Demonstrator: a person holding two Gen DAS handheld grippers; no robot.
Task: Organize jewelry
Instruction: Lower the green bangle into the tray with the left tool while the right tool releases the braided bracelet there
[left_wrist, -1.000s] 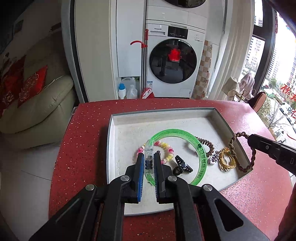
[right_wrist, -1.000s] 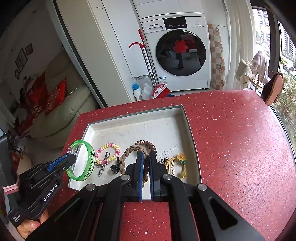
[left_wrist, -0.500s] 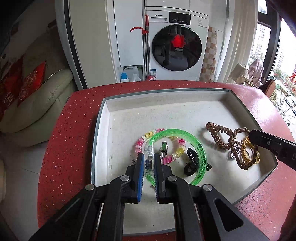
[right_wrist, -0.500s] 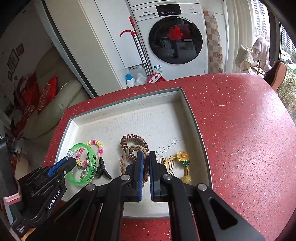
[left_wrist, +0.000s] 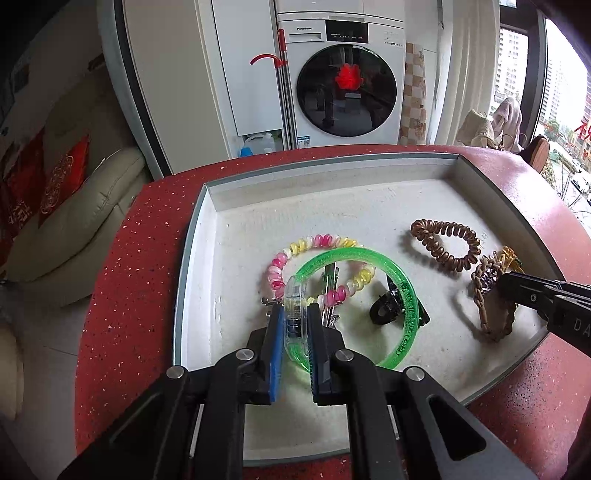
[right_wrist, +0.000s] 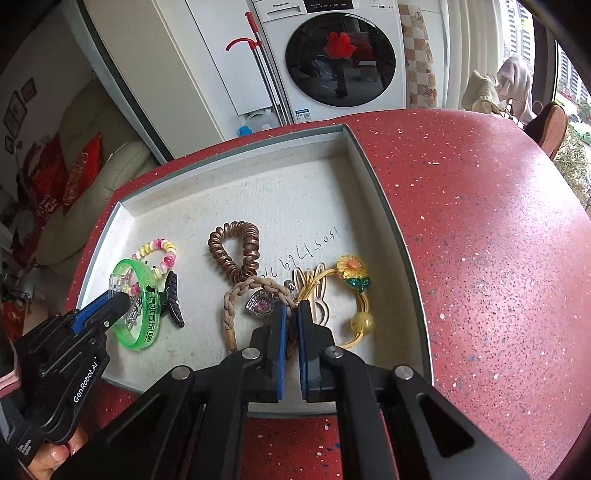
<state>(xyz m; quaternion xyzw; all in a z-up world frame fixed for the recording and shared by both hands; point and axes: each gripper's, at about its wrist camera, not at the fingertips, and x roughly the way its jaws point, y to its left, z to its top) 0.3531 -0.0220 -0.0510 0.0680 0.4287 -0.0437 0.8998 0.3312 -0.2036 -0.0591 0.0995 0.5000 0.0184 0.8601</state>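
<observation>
My left gripper (left_wrist: 295, 310) is shut on the clear clasp of a green translucent bangle (left_wrist: 406, 295), which hangs low over the white tray (left_wrist: 332, 206), above a pink-and-yellow spiral hair tie (left_wrist: 314, 242) and a black hair claw (left_wrist: 384, 306). My right gripper (right_wrist: 291, 310) is shut on a beige braided bracelet (right_wrist: 229, 306) with a heart charm (right_wrist: 262, 304); the bracelet's loop lies on the tray floor (right_wrist: 258, 184). The right wrist view also shows the left gripper (right_wrist: 122, 299) with the bangle (right_wrist: 147, 314) at the tray's near left.
A brown spiral hair tie (right_wrist: 236, 243), a yellow cord bracelet with a sunflower (right_wrist: 352, 271) and a pale rabbit-shaped piece (right_wrist: 317, 291) lie in the tray. The tray sits on a red speckled table (right_wrist: 480, 258). A washing machine (left_wrist: 343, 81) stands behind, a sofa (left_wrist: 74, 206) at left.
Both grippers have come down toward the tray with their pieces. The bangle now hangs just over the hair tie and claw, and the braided bracelet has settled onto the tray floor.
</observation>
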